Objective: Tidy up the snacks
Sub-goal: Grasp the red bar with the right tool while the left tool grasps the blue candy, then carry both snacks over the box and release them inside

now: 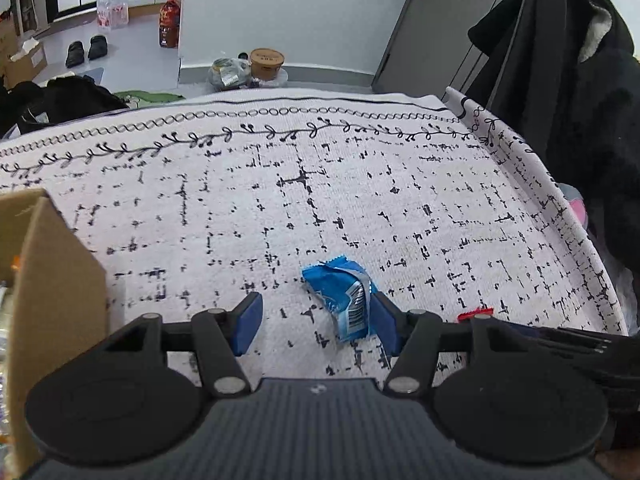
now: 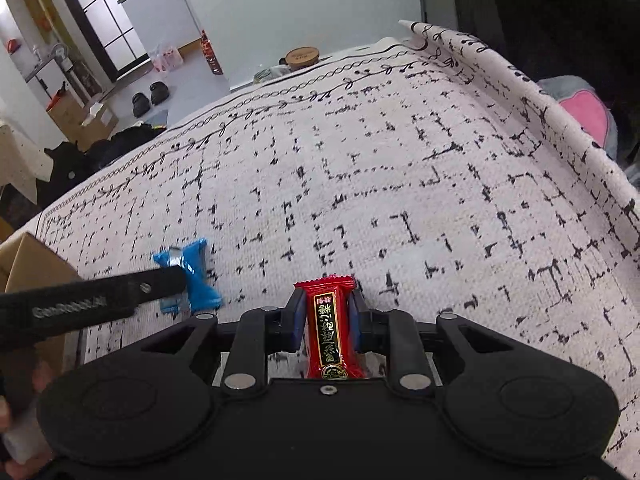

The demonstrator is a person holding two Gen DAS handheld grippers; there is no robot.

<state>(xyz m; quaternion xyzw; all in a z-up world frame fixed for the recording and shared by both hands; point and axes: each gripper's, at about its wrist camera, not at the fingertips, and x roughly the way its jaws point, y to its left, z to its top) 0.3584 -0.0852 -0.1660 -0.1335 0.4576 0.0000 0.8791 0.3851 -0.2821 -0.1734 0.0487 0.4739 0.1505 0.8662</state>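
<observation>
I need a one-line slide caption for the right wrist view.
Right gripper shut on a red candy wrapper above the patterned white cloth; blue crinkled snack packet lies left.

The left gripper (image 1: pixel 318 322), a black two-finger tool with blue pads, points steeply down at the white black-patterned cloth (image 1: pixel 360 200) with its jaws half apart, the right pad touching a crumpled blue snack wrapper (image 1: pixel 342 298) and the left pad clear of it. Just right of that wrapper, the matching right gripper (image 2: pixel 325 320) is clamped on an upright red candy packet (image 2: pixel 326 330). Fingers (image 2: pixel 16 432) of the person's left hand show at the lower left edge of the right wrist view.
</observation>
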